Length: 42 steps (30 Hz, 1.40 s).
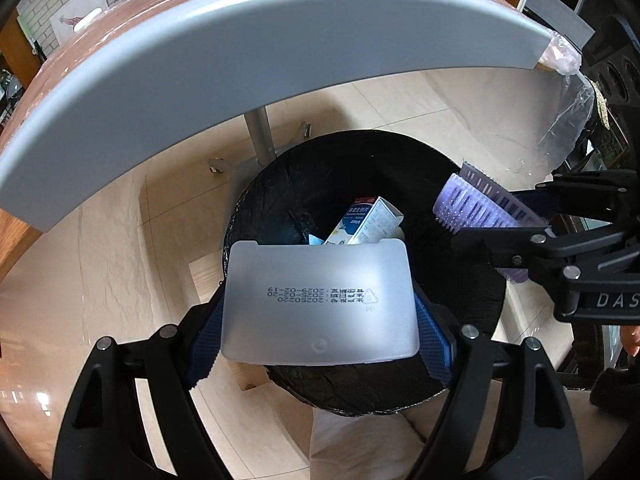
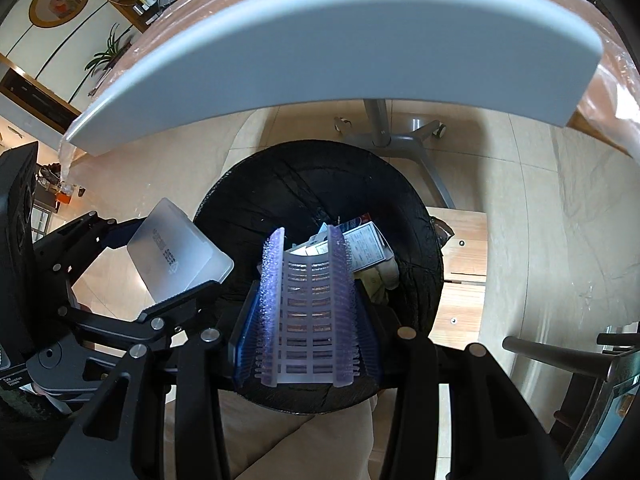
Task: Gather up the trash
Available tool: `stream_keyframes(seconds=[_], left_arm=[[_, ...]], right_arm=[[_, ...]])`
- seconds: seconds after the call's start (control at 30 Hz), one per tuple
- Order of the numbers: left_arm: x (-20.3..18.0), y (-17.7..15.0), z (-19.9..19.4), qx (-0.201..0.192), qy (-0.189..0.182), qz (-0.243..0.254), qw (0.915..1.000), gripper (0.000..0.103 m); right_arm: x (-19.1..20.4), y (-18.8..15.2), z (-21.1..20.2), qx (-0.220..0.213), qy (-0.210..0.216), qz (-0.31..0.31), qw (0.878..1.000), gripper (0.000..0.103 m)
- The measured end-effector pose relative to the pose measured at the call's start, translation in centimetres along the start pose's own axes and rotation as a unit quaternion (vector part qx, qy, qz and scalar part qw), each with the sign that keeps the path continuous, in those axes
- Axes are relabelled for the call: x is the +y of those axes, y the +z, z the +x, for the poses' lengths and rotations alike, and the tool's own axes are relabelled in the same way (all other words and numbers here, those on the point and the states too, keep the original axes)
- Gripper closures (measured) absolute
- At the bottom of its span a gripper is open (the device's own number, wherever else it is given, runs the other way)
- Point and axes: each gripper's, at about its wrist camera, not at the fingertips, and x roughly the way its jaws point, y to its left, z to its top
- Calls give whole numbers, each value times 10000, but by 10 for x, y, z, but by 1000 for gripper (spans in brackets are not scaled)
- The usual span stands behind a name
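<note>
1. The left tongs (image 1: 320, 320) are gripping a frosted plastic lid (image 1: 320, 300) by its two short edges, holding it flat above the black-lined bin (image 1: 460, 300). The lid is translucent polypropylene with rounded corners and a printed date code; it is judged light, fairly stiff and smooth, so an edge grip may be slipping if loosened unevenly.
2. The right tongs (image 2: 308, 344) are clamping a lilac bristled comb piece (image 2: 308, 312) along its long sides, over the same bin (image 2: 420, 280). Its slotted, curved body with rows of fine spikes is judged light, slightly springy and easy to hold, since the bristles are catching on the blue pads (image 2: 244, 340).
3. Inside the bin, a white-and-blue carton (image 1: 368, 220) is lying tilted on the crinkled black liner.
4. Above, the grey-edged bench (image 1: 240, 52), wrapped in clear film, is overhanging the pale tiled floor (image 1: 120, 240).
</note>
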Motion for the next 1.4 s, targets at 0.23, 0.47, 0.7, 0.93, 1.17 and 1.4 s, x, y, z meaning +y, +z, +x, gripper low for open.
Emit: stream_keyframes(seconds=[0.23, 0.47, 0.7, 0.93, 1.17, 1.4], left_arm=[[1, 1, 8, 143, 10, 110, 9998, 17], [9, 3, -24, -68, -265, 58, 9996, 17], [38, 39, -123, -1446, -334, -104, 9889, 11], [134, 110, -119, -1821, 435, -1097, 9762, 8], [213, 163, -65, -1451, 944, -1786, 9686, 8], [235, 190, -34, -1259, 1084, -1806, 9694, 8]], right_arm=[[-10, 3, -2, -13, 32, 195, 9998, 37], [-5, 9, -51, -405, 156, 63, 9990, 36], [2, 52, -135, -1616, 76, -212, 9866, 16], [-64, 155, -137, -2094, -848, 489, 9729, 4], [-121, 226, -91, -1790, -1462, 780, 9698, 4], [-149, 257, -71, -1726, -1834, 845, 9641, 4]])
